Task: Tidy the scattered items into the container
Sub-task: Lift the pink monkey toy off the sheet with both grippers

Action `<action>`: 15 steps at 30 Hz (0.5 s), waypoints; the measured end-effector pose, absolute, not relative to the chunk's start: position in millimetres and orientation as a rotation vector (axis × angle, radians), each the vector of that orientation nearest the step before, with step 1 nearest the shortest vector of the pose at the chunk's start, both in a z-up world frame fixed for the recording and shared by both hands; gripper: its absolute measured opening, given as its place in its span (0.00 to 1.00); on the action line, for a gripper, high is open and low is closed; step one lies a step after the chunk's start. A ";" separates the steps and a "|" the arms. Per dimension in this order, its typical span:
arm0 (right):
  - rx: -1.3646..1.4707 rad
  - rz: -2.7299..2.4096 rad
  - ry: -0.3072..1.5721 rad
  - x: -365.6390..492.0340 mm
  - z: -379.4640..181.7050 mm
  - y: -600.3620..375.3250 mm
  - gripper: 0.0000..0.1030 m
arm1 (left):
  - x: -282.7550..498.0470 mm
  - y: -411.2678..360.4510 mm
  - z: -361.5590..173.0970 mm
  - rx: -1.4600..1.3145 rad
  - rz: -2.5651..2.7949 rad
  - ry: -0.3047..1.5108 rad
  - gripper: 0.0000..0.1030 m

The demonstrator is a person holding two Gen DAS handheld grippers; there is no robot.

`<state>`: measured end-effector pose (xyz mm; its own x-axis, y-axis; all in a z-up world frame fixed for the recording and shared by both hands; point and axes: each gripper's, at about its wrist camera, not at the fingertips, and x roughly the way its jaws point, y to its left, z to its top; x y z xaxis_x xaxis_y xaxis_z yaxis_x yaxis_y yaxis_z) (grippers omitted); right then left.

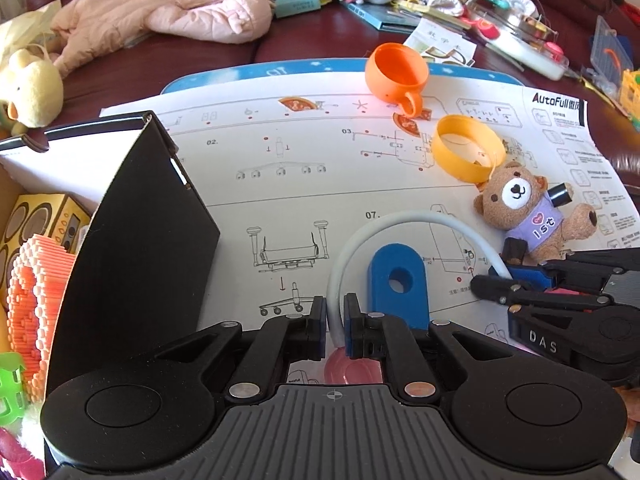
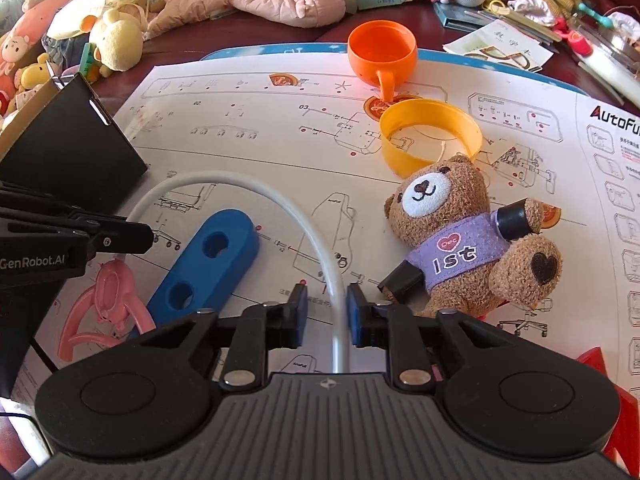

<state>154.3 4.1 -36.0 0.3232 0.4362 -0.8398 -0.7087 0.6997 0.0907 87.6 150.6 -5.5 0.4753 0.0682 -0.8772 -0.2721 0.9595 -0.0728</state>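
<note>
Gripping the white cable (image 1: 362, 236) at both ends right now, arched up over the blue block (image 1: 398, 280) like a little bridge. Left gripper (image 1: 335, 328) pinching one end, pads closed down to cable width, nothing else in there. Right gripper (image 2: 326, 312) doing the same on the other end, fingers squeezed tight against the white cord. So: mid-pickup, both ends secured, the loop not yet heading toward the black box (image 1: 136, 224).

Using the blue block as the anchor: sitting on the instruction sheet (image 1: 304, 184) right under the arch. Teddy bear (image 2: 452, 236) lying just beside it on the far side from the box, yellow ring (image 2: 430, 136) beyond the bear, orange cup (image 2: 382, 54) past that. Pink plastic piece (image 2: 104, 300) lying right next to the block, near the left gripper. Black box standing beside the block on the opposite side from the bear, already stuffed with an orange bristly toy (image 1: 36, 300) and other bits.

Next up, probably: lifting both ends together, keeping the loop from snagging the block, swinging it over the box wall and letting go inside. Worth bringing the hands closer so the cable folds instead of springing out.
</note>
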 end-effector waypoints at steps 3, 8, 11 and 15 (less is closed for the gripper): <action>-0.255 0.772 1.006 160.1 -36.6 -2.8 0.10 | 91.0 150.3 -13.5 -0.210 0.206 1.077 0.16; -0.252 0.801 1.002 155.2 -36.3 -0.7 0.10 | 98.6 150.9 -24.3 -0.190 0.211 1.113 0.34; -0.254 0.809 1.000 152.6 -36.0 1.5 0.10 | 100.8 152.4 -29.0 -0.170 0.242 1.139 0.06; -0.230 0.810 1.016 155.1 -36.0 -1.1 0.11 | 95.2 159.1 -26.7 -0.192 0.264 1.145 0.03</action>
<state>155.1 -1.1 -36.0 0.2721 0.4936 -0.8260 -0.6952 0.6943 0.1859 95.2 159.1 -26.7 0.3879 0.1080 -0.9153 -0.3032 0.9528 -0.0162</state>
